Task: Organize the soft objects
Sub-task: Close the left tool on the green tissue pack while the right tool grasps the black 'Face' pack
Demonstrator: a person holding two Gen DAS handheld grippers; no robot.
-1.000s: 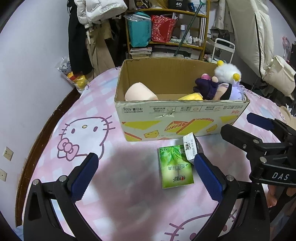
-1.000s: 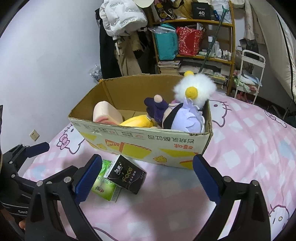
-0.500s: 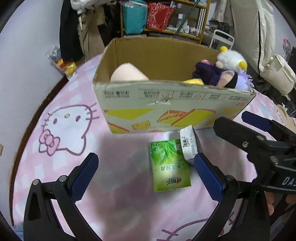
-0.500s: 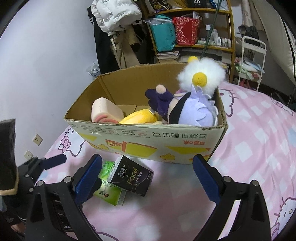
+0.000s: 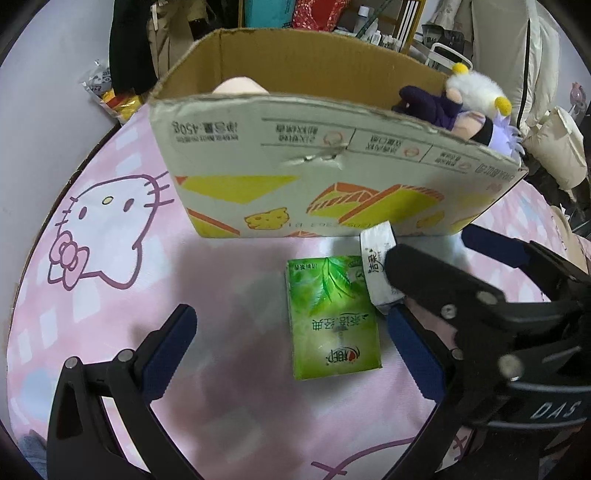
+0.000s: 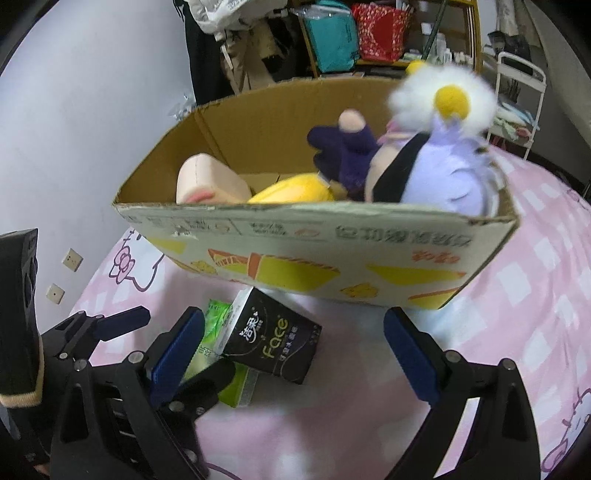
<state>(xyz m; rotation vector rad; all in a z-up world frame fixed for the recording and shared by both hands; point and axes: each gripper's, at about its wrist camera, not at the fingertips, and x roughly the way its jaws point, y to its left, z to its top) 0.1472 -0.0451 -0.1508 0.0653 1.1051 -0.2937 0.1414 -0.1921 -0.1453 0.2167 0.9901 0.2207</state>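
Note:
Two soft tissue packs lie on the pink bedspread in front of the cardboard box (image 5: 332, 177). The green pack (image 5: 332, 317) lies flat between the open fingers of my left gripper (image 5: 291, 350), untouched. The black pack (image 6: 273, 339) leans on the green pack (image 6: 236, 387), and my right gripper (image 6: 293, 354) stands open just before it. In the left wrist view a right finger (image 5: 436, 284) covers part of the black pack (image 5: 376, 254). Inside the box (image 6: 314, 251) are a purple-and-white plush doll (image 6: 436, 162), a yellow plush (image 6: 295, 192) and a pink cushion (image 6: 207, 181).
The bedspread (image 5: 110, 221) has a cat-face print. A wall with sockets (image 6: 72, 258) runs along the left. Behind the box are hanging clothes (image 6: 210, 48) and a cluttered shelf (image 6: 373, 33). A left-gripper finger (image 6: 122, 321) crosses the right wrist view.
Both grippers have dropped lower and moved forward toward the two packs. The box fills more of each view. The packs and the things in the box have not moved.

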